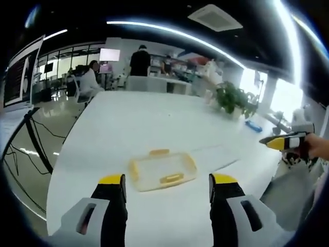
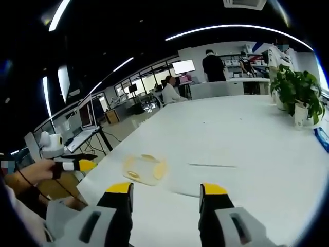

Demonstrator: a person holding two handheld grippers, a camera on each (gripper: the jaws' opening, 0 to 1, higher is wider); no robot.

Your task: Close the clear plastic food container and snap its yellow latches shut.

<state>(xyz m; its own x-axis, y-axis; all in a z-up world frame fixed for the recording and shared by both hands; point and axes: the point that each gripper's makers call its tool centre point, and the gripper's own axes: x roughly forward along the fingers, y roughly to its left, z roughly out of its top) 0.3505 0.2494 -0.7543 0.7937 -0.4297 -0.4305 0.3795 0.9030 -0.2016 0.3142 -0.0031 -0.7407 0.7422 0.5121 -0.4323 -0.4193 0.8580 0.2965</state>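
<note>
**Container ahead of both grippers — left gripper nearer**

I find the clear plastic food container with yellow latches (image 1: 162, 170) lying flat on the long white table (image 1: 154, 123), not touched by either tool. In the left gripper view it sits just beyond my left gripper (image 1: 166, 186), between the lines of the two yellow-tipped jaws and a little above them. Its long axis runs across the view, slightly skewed, with one yellow latch on the far long side, one on the near long side and yellow showing at both ends. The lid appears to rest on the base; whether any latch is snapped I cannot tell.

In the right gripper view the same container (image 2: 145, 169) lies ahead and to the left of my right gripper (image 2: 166, 194), somewhat farther off and nearer the table edge.

Both grippers stand with jaws apart and nothing between them.

Judgement: the left gripper is the better placed — a short advance forward and down would bring it onto the near latch. The right must swing left to reach the container.
</note>
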